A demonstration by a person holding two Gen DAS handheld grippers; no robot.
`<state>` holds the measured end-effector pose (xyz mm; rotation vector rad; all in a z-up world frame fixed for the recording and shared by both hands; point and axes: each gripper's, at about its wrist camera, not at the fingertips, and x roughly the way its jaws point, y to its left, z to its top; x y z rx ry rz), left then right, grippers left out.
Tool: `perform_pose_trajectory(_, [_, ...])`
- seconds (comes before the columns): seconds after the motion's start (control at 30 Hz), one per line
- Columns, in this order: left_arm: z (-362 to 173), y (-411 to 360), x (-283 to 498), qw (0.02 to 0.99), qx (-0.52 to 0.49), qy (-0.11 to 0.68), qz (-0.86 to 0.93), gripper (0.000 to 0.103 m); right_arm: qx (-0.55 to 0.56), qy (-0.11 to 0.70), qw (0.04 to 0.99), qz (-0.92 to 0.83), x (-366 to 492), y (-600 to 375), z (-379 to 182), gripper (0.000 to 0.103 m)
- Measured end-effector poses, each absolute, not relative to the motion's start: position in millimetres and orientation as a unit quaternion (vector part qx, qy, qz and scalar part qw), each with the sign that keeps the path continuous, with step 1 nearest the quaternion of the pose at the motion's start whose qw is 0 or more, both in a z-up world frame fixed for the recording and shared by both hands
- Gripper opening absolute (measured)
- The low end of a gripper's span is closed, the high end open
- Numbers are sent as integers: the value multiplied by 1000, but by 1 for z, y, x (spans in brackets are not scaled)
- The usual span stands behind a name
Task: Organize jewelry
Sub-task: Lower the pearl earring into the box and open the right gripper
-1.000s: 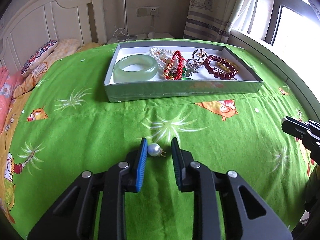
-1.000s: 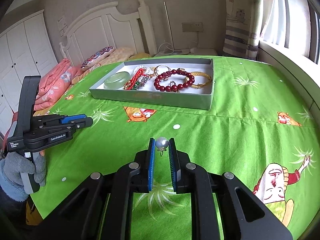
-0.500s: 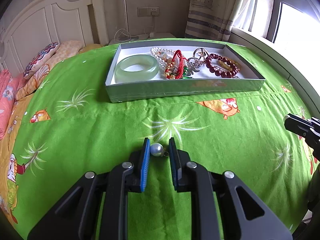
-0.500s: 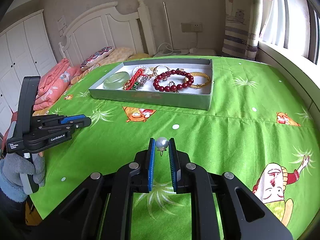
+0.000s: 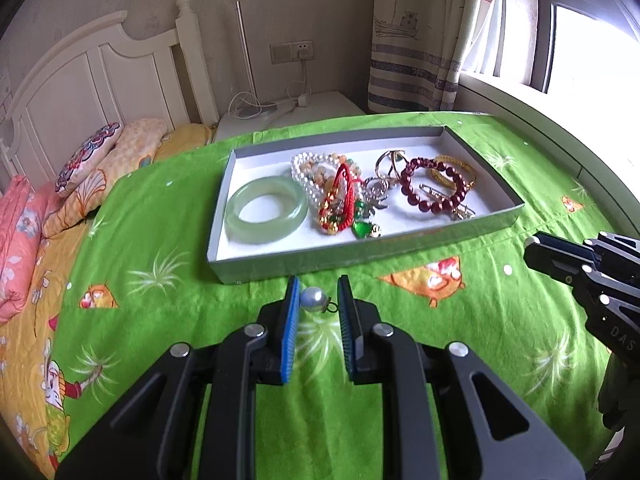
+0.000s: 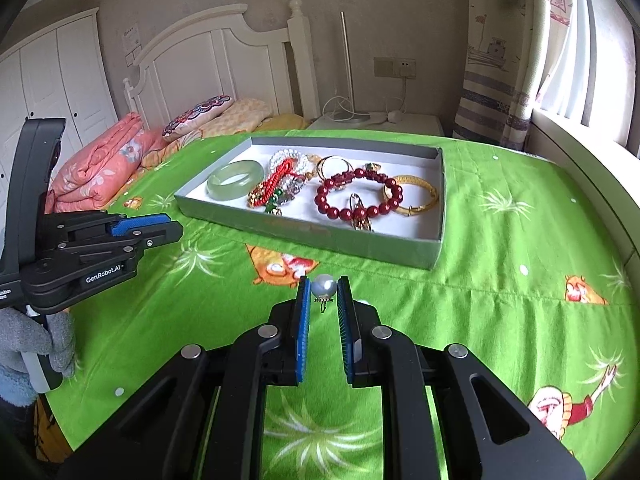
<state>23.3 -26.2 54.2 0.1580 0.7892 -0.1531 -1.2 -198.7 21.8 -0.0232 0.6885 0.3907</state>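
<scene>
A grey tray (image 5: 500, 219) (image 6: 304, 231) on the green bedspread holds a jade bangle (image 5: 265, 209) (image 6: 235, 179), a dark red bead bracelet (image 5: 436, 184) (image 6: 360, 196), a gold bangle (image 6: 416, 200) and a tangle of red and pearl pieces (image 5: 336, 196). My left gripper (image 5: 318, 300) is shut on a pearl earring (image 5: 313, 299), lifted just short of the tray's near wall. My right gripper (image 6: 323, 294) is shut on a second pearl earring (image 6: 323, 286), also raised in front of the tray. Each gripper shows in the other's view, the right one (image 5: 584, 268) and the left one (image 6: 120, 232).
The green patterned bedspread (image 6: 500, 320) covers the bed. Pillows and a pink quilt (image 6: 96, 164) lie at the left by the white headboard (image 6: 216, 64). A nightstand with cables (image 6: 376, 120) stands behind the tray. A window sill (image 5: 560, 112) runs along the right.
My left gripper closed on the pearl earring, lifted it off the bedspread and moved toward the tray. My right gripper, still holding its pearl earring, also moved closer to the tray.
</scene>
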Motion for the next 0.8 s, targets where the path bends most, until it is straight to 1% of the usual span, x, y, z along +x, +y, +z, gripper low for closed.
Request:
perform_pose_trajectory(0.33, [73, -53, 67, 922, 71, 373, -76, 18, -4, 317, 930, 187, 49, -187, 39, 15])
perform_pose_trajectory(0.6, [55, -61, 106, 919, 49, 387, -60, 18, 27, 326, 927, 182, 85, -186, 38, 15])
perform_pose_trajectory(0.8, [48, -65, 120, 919, 48, 389, -51, 18, 23, 335, 926, 174, 100, -177, 32, 15])
